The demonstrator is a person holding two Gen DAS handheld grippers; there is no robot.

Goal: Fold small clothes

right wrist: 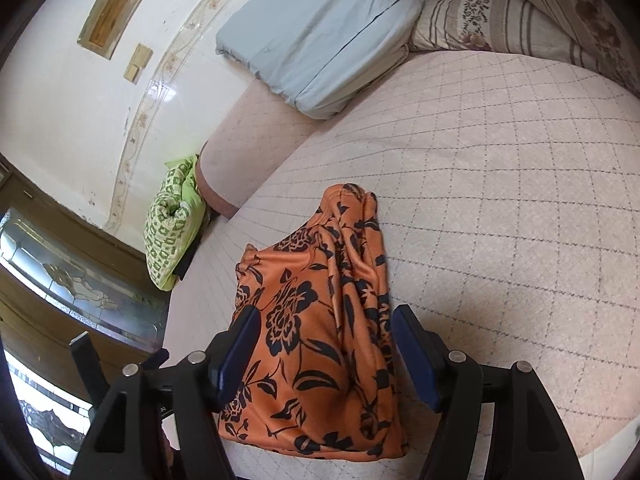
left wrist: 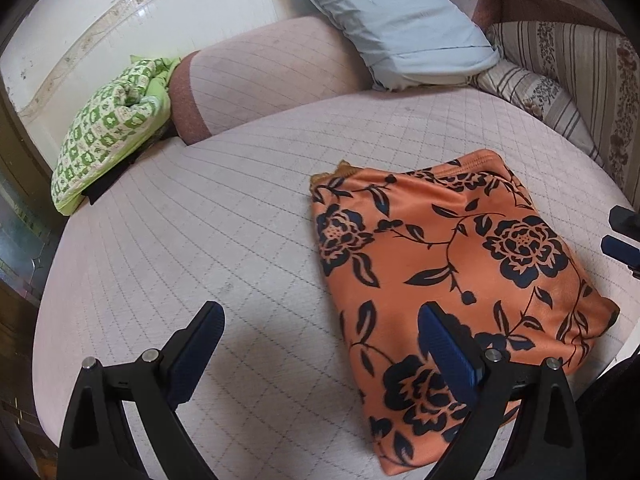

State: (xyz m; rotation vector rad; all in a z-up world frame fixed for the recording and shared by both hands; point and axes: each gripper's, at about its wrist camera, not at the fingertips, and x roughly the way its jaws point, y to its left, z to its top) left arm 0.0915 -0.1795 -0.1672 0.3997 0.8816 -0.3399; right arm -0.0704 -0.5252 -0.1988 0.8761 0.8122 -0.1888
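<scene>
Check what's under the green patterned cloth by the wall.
A dark, flat object pokes out beneath the green patterned cloth at its lower edge, on the quilted mattress. The cloth covers the rest, so what it is cannot be told.

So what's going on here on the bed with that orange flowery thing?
A person is folding small clothes with a hand-held gripper in each hand. An orange floral garment lies already folded over on the quilted pink bed cover. The left hand-held gripper is open at the garment's near left edge, gripping nothing. The right hand-held gripper is open too, its fingers either side of the bunched right edge, not yet pinching it. A green patterned cloth sits at the bed's far left.
</scene>
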